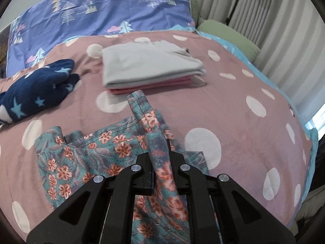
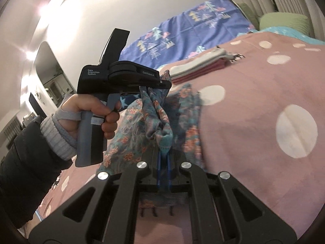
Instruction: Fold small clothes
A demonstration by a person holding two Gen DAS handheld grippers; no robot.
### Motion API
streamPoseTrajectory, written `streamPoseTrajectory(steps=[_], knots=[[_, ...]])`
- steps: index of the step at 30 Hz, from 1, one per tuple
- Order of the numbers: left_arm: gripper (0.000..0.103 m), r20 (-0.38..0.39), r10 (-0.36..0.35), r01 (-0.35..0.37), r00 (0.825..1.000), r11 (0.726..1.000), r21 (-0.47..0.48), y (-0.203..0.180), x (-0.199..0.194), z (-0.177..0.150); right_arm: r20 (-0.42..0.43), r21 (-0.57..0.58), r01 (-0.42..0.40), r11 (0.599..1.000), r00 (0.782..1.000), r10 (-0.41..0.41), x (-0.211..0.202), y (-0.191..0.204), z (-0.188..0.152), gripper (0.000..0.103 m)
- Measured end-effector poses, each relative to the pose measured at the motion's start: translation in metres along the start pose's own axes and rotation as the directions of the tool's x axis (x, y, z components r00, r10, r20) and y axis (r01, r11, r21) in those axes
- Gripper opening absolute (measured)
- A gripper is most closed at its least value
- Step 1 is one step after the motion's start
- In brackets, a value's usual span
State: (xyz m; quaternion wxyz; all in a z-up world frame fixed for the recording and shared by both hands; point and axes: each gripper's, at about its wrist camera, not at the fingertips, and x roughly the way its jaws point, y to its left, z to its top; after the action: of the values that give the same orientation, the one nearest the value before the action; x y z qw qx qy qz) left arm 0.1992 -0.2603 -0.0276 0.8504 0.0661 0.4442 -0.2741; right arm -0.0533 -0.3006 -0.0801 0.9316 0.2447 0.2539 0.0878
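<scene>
Holding floral garment (image 1: 105, 150) pinched in both tools, cloth draped over pink dotted blanket (image 1: 233, 105). Left gripper (image 1: 161, 174) clamps narrow on raised fold, garment spreading toward 9 o'clock. Right gripper (image 2: 164, 162) clamps narrow on another bunched edge. Folded stack (image 1: 150, 65), grey on pink, lies at 12 o'clock, well apart. Left hand (image 2: 95, 111) wraps tool handle at 9 o'clock in right view, tool tilted downward.
</scene>
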Motion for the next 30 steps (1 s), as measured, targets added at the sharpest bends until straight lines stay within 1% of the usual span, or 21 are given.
streamPoseTrajectory(steps=[4, 5, 6, 7, 8, 9, 10, 11, 13, 14, 15, 16, 18, 20, 21, 22, 24, 25, 26, 28, 30], knots=[[0.009, -0.044, 0.053, -0.051, 0.998, 0.998, 0.031, -0.009, 0.019, -0.001, -0.021, 0.047, -0.013, 0.999, 1.0, 0.014, 0.004, -0.013, -0.002, 0.005], [0.009, -0.049, 0.055, -0.054, 0.997, 0.998, 0.029, -0.01, 0.023, -0.002, -0.027, 0.06, -0.016, 0.998, 0.999, 0.017, 0.005, -0.016, -0.003, 0.005], [0.015, -0.047, 0.054, -0.053, 0.997, 0.998, 0.025, -0.01, 0.024, -0.002, -0.03, 0.067, -0.017, 0.998, 0.999, 0.019, 0.006, -0.016, -0.002, 0.005], [0.027, -0.039, 0.043, -0.042, 0.998, 0.999, 0.015, -0.01, 0.022, -0.002, -0.033, 0.075, -0.021, 0.997, 0.999, 0.024, 0.007, -0.018, -0.003, 0.005], [0.034, -0.024, 0.033, -0.033, 0.999, 0.999, 0.004, -0.011, 0.017, -0.002, -0.035, 0.082, -0.025, 0.996, 0.999, 0.028, 0.007, -0.02, -0.004, 0.005], [0.043, 0.003, 0.024, -0.024, 1.0, 1.0, -0.001, -0.014, 0.007, -0.002, -0.038, 0.087, -0.027, 0.996, 0.999, 0.031, 0.007, -0.02, -0.004, 0.005], [0.048, 0.029, 0.011, -0.011, 1.0, 1.0, 0.004, -0.017, -0.003, -0.002, -0.041, 0.094, -0.032, 0.995, 0.999, 0.036, 0.007, -0.022, -0.004, 0.005], [0.051, 0.067, -0.014, 0.012, 0.998, 1.0, 0.022, -0.023, -0.019, -0.004, -0.045, 0.105, -0.039, 0.994, 0.998, 0.044, 0.008, -0.024, -0.004, 0.005], [0.063, 0.125, -0.03, 0.022, 0.992, 0.998, 0.063, -0.029, -0.048, -0.013, -0.053, 0.117, -0.047, 0.992, 0.997, 0.053, 0.009, -0.026, -0.004, 0.005], [0.063, 0.163, -0.025, 0.009, 0.986, 0.995, 0.096, -0.033, -0.068, -0.023, -0.058, 0.125, -0.049, 0.991, 0.997, 0.057, 0.01, -0.028, -0.005, 0.005], [0.065, 0.182, -0.02, -0.001, 0.983, 0.993, 0.117, -0.035, -0.08, -0.032, -0.06, 0.129, -0.05, 0.99, 0.997, 0.058, 0.011, -0.028, -0.005, 0.005], [0.072, 0.195, -0.015, -0.013, 0.981, 0.99, 0.137, -0.036, -0.093, -0.045, -0.061, 0.132, -0.051, 0.99, 0.996, 0.06, 0.011, -0.029, -0.005, 0.005], [0.074, 0.199, -0.001, -0.032, 0.98, 0.986, 0.162, -0.037, -0.111, -0.074, -0.062, 0.135, -0.054, 0.989, 0.996, 0.062, 0.01, -0.029, -0.005, 0.005], [0.074, 0.179, 0.015, -0.048, 0.984, 0.982, 0.182, -0.035, -0.121, -0.104, -0.065, 0.134, -0.052, 0.99, 0.996, 0.061, 0.01, -0.029, -0.004, 0.005], [0.074, 0.161, 0.043, -0.075, 0.986, 0.977, 0.197, -0.032, -0.126, -0.129, -0.067, 0.133, -0.05, 0.99, 0.996, 0.059, 0.009, -0.028, -0.004, 0.005], [0.074, 0.15, 0.073, -0.104, 0.986, 0.972, 0.211, -0.031, -0.127, -0.144, -0.069, 0.132, -0.048, 0.99, 0.996, 0.058, 0.009, -0.028, -0.004, 0.005], [0.075, 0.137, 0.171, -0.202, 0.976, 0.945, 0.257, -0.028, -0.131, -0.187, -0.075, 0.13, -0.047, 0.99, 0.996, 0.057, 0.008, -0.025, -0.002, 0.005], [0.075, 0.133, 0.188, -0.217, 0.973, 0.941, 0.261, -0.026, -0.134, -0.202, -0.076, 0.131, -0.051, 0.99, 0.995, 0.061, 0.008, -0.024, -0.001, 0.005], [0.075, 0.118, 0.187, -0.211, 0.975, 0.943, 0.256, -0.023, -0.136, -0.217, -0.078, 0.133, -0.061, 0.989, 0.994, 0.072, 0.007, -0.021, 0.001, 0.005], [0.075, 0.087, 0.176, -0.192, 0.981, 0.952, 0.24, -0.016, -0.137, -0.236, -0.082, 0.14, -0.084, 0.987, 0.992, 0.096, 0.007, -0.017, 0.006, 0.005], [0.075, 0.078, 0.206, -0.219, 0.975, 0.949, 0.227, -0.012, -0.133, -0.246, -0.083, 0.149, -0.117, 0.982, 0.988, 0.13, 0.005, -0.01, 0.015, 0.005]])
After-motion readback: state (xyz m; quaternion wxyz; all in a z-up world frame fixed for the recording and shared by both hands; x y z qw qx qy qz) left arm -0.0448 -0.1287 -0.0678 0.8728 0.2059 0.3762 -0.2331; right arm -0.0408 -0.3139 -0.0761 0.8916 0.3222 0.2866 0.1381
